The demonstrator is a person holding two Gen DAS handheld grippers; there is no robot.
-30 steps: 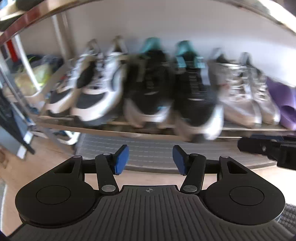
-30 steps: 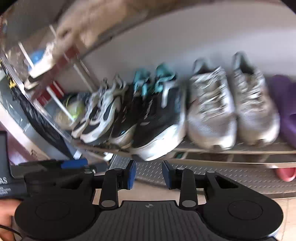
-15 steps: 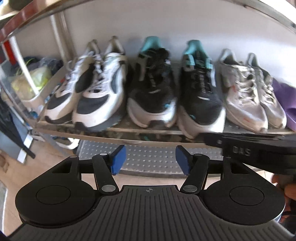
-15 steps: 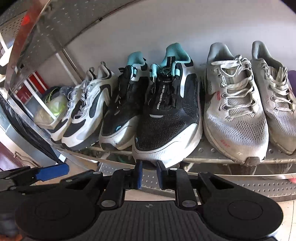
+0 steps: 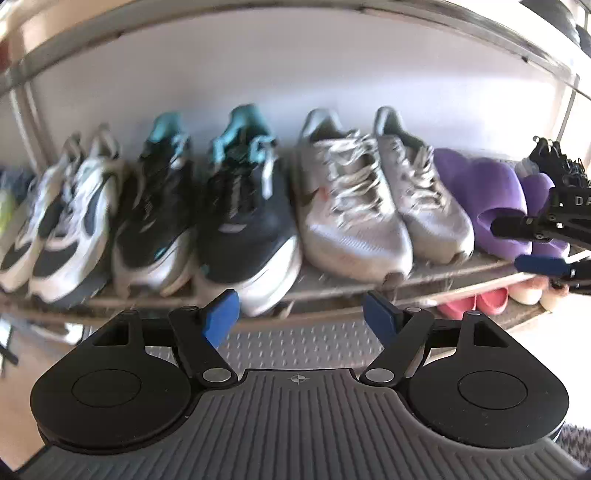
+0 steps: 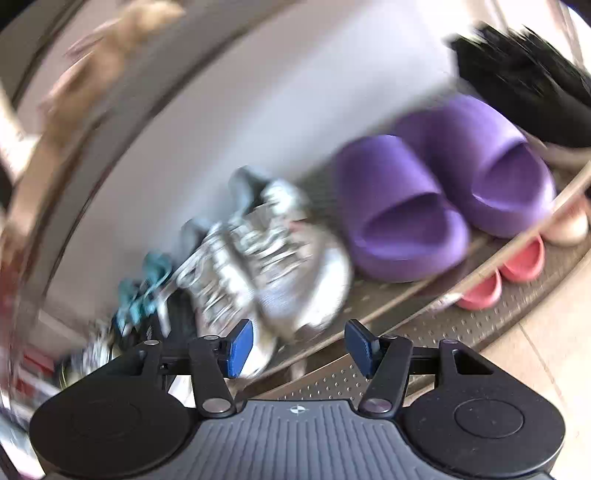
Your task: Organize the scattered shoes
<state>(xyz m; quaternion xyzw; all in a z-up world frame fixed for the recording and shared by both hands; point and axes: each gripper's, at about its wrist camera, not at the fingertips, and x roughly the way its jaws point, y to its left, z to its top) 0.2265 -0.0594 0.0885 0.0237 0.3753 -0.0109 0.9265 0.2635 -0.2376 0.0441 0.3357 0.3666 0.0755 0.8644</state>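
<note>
Pairs of shoes stand toe-out on a metal rack shelf (image 5: 332,284): white-and-navy sneakers (image 5: 70,218), black sneakers with teal tongues (image 5: 243,221), grey sneakers (image 5: 354,210) and purple slides (image 5: 491,206). My left gripper (image 5: 301,319) hovers in front of the shelf edge, its jaws opening, with nothing between them. My right gripper (image 6: 299,345), jaws opening and bare, hangs before the grey sneakers (image 6: 295,254) and purple slides (image 6: 443,199); the view is tilted and blurred. The right gripper (image 5: 550,247) also shows at the right edge of the left wrist view.
Pink slippers (image 5: 476,301) and pale shoes (image 5: 528,290) sit on the lower shelf (image 5: 306,343). An upper shelf (image 5: 295,14) arches overhead. A black shoe (image 6: 524,85) lies right of the slides. Pale floor tiles (image 6: 546,332) show at the right.
Both views swung right along the rack, bringing the purple slides and pink slippers in. The left jaws spread wider. The right jaws went from nearly shut to wide apart, and its view rolled.
</note>
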